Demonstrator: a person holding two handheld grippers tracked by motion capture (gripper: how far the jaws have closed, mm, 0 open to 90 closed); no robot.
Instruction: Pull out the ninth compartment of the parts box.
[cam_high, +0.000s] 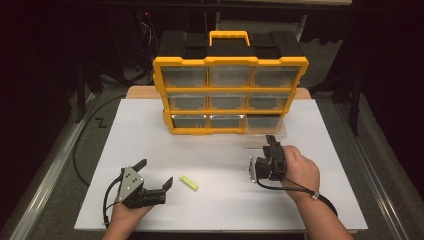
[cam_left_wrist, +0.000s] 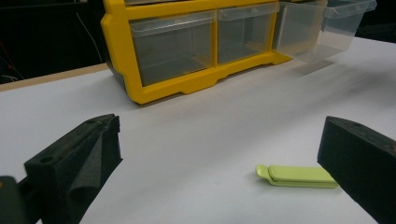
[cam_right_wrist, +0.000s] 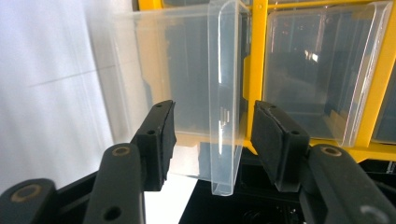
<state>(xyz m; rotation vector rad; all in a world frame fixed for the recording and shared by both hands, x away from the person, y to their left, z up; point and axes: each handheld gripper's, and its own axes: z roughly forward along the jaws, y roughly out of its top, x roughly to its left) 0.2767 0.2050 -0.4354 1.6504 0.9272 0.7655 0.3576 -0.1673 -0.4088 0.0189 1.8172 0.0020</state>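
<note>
While right tool (cam_right_wrist: 212, 140) gapes part-open, clear drawer (cam_right_wrist: 224, 93) front between pads, untouched

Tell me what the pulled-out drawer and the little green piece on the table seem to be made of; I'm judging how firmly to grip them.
The drawer looks like clear, glossy, thin-walled hard plastic: the yellow frame shows through it and its lip catches glare. The green piece looks like smooth, opaque moulded plastic with a soft sheen, though coated metal cannot be ruled out.
</note>
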